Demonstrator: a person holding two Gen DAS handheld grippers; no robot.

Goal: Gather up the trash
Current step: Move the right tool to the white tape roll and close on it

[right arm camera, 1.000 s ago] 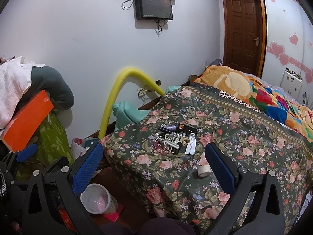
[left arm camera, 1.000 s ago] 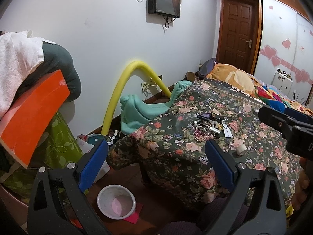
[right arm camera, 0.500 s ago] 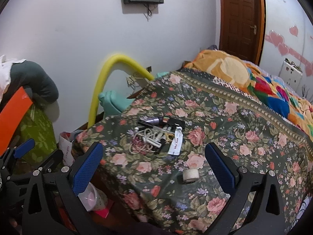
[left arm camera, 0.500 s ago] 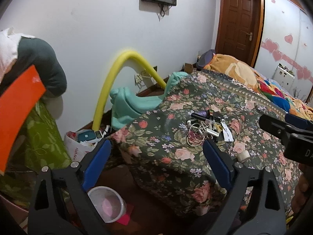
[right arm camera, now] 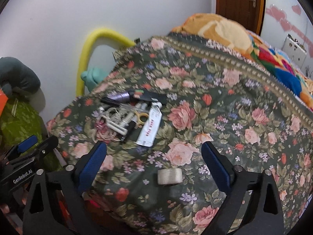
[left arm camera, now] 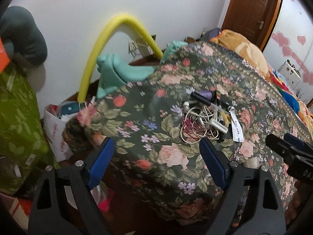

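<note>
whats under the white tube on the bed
The white tube lies on the floral bedspread, its cap end beside yellow-handled scissors and tangled cables. Anything beneath the tube itself is covered.

Left gripper [left arm camera: 156, 162] low in the frame, jaws spread wide, blue pads [left arm camera: 212, 162] apart with nothing between them, poised over the near corner of a bed under a dark floral cover [left arm camera: 148, 121]. On the cover beyond the right pad: a heap of tangled white cords [left arm camera: 197, 121], with a white tube [left arm camera: 237, 126] just beside it and a purple-and-black item [left arm camera: 203, 96] at the far side. Right gripper [left arm camera: 289, 152] jutting in from the right edge, its jaw state hidden. Left of the bed: a bent yellow foam tube [left arm camera: 109, 39] against the wall, a teal cloth [left arm camera: 119, 70], a white bag [left arm camera: 56, 129] on the floor, green leafy fabric [left arm camera: 17, 121]. Brown door [left arm camera: 250, 9] at the far right.
</note>
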